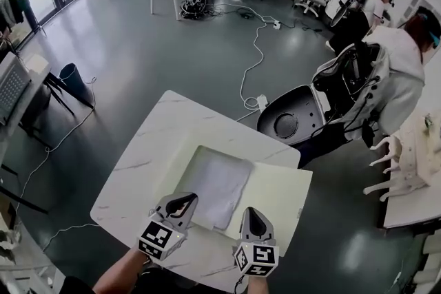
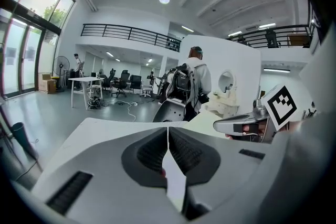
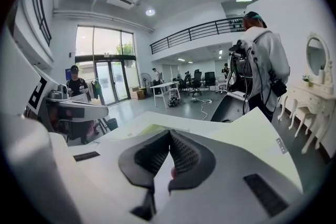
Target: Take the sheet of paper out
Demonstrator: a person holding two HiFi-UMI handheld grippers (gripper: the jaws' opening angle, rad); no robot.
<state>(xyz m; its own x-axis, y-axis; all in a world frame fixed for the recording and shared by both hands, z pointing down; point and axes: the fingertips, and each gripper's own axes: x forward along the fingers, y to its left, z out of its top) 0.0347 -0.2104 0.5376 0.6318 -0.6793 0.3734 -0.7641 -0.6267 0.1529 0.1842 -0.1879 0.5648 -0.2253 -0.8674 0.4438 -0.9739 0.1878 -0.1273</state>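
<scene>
Sheet of paper (image 1: 222,182) lies between left claw (image 1: 185,200) and right claw (image 1: 252,214).

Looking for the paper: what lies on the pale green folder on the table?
A white sheet of paper lies on the pale green folder, over its left half. Whatever is beneath the sheet is covered; the left gripper hides the folder's near-left corner.

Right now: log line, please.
left gripper shut, empty | right gripper shut, empty | sheet of paper on open folder, table
</scene>
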